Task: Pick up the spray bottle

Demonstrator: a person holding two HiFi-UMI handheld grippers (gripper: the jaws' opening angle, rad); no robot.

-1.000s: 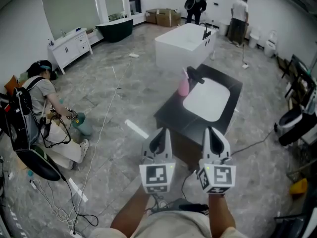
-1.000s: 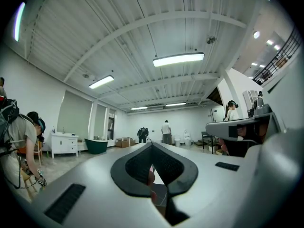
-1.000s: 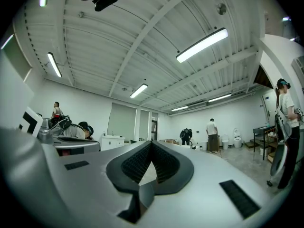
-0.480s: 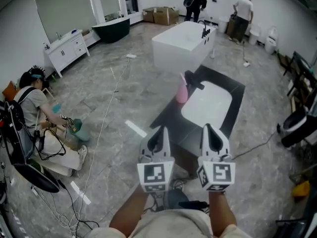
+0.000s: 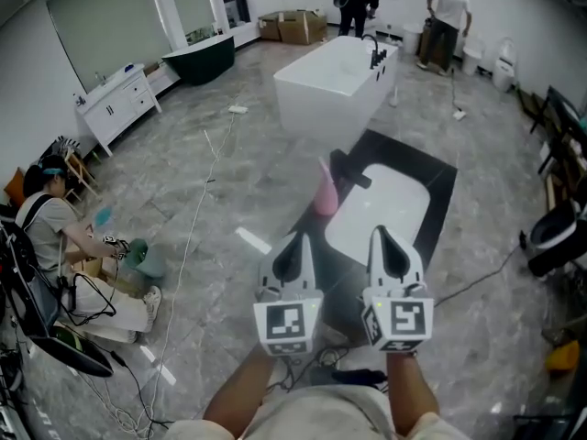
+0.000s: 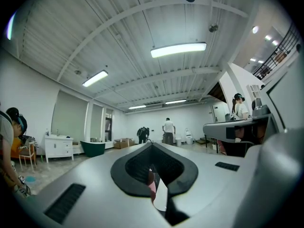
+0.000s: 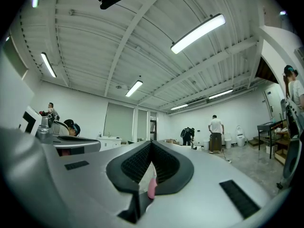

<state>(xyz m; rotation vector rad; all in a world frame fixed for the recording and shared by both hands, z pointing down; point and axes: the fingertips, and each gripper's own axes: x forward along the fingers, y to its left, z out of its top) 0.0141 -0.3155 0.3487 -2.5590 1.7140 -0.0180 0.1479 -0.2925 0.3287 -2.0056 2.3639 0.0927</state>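
Observation:
The pink spray bottle stands upright on the left rim of a black counter with a white sink basin, ahead of both grippers. My left gripper and right gripper are held side by side, level and pointing forward, both short of the bottle. Each is shut with nothing held. In the left gripper view the left gripper has its jaws together, and the bottle shows as a pink sliver beyond them. The right gripper frames the same bottle.
A black faucet rises beside the bottle. A white bathtub stands behind the counter. A person sits on the floor at the left among cables. Two people stand at the back wall. A white vanity stands at the far left.
The whole view has advanced toward the sink counter: counter and bottle sit lower and closer to the grippers. Both grippers went forward together and stayed shut.

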